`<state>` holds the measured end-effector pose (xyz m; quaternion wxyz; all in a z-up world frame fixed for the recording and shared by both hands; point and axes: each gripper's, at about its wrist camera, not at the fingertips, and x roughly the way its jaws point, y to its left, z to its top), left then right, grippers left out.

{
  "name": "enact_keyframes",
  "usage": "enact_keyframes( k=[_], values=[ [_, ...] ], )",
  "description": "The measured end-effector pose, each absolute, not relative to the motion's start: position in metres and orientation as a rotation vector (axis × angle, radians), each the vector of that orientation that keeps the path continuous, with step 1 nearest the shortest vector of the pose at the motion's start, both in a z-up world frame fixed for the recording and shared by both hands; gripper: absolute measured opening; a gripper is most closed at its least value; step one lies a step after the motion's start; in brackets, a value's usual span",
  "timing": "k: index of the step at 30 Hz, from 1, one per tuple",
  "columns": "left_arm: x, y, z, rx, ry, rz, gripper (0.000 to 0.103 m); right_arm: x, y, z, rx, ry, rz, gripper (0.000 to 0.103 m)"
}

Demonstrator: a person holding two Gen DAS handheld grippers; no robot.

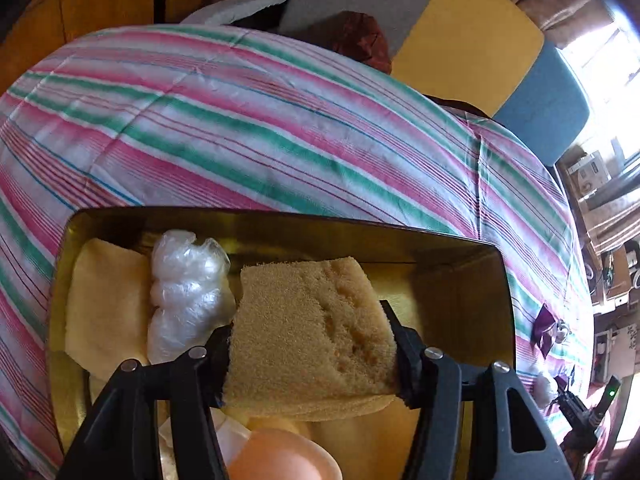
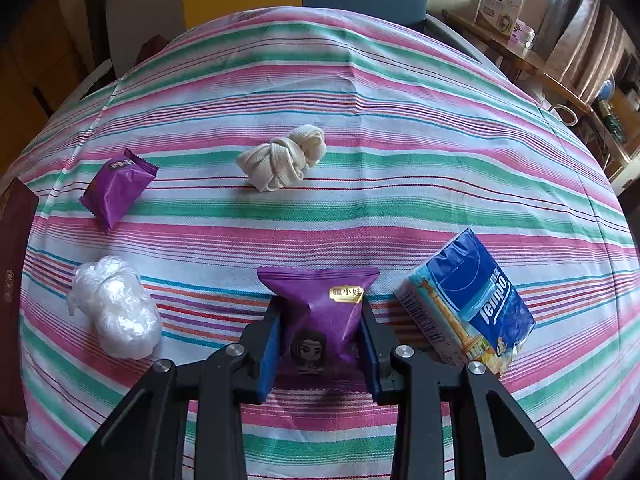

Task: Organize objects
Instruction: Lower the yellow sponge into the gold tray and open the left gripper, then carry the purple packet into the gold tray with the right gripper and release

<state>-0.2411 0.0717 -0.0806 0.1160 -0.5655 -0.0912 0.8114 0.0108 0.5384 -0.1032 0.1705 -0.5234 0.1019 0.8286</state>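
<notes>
My left gripper (image 1: 310,350) is shut on a tan sponge (image 1: 308,332) and holds it over a gold tin box (image 1: 280,222). Inside the box lie a yellow cloth (image 1: 106,304), a clear plastic bag bundle (image 1: 186,292) and a peach round object (image 1: 280,458) near the front. My right gripper (image 2: 320,344) is shut on a purple snack packet (image 2: 320,316) on the striped tablecloth (image 2: 360,92). A second purple packet (image 2: 118,188), a knotted cream cloth (image 2: 282,162), a white plastic bag bundle (image 2: 116,308) and a blue Tempo tissue pack (image 2: 468,304) lie around it.
A dark maroon box lid (image 2: 14,280) lies at the table's left edge. Yellow (image 1: 468,36) and blue (image 1: 544,104) chair backs stand behind the table. A wooden shelf (image 2: 520,52) with boxes stands at the right.
</notes>
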Motion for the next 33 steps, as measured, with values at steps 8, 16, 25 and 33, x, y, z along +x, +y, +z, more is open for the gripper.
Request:
enact_keyframes(
  k=[8, 16, 25, 33],
  values=[
    [-0.237, 0.073, -0.069, -1.599, -0.221, 2.394, 0.073, 0.01, 0.54, -0.105, -1.481, 0.287, 2.354, 0.036],
    [-0.157, 0.062, -0.007, -1.229, -0.014, 2.637, 0.073, 0.008, 0.54, -0.106, -1.484, 0.265, 2.355, 0.035],
    [-0.072, 0.06, 0.011, -1.07, 0.086, 2.671, 0.073, 0.006, 0.538, -0.106, -1.477, 0.236, 2.348, 0.035],
    [-0.053, 0.053, 0.012, -1.057, 0.047, 2.656, 0.073, 0.003, 0.531, -0.101, -1.45, 0.268, 2.28, 0.033]
  ],
)
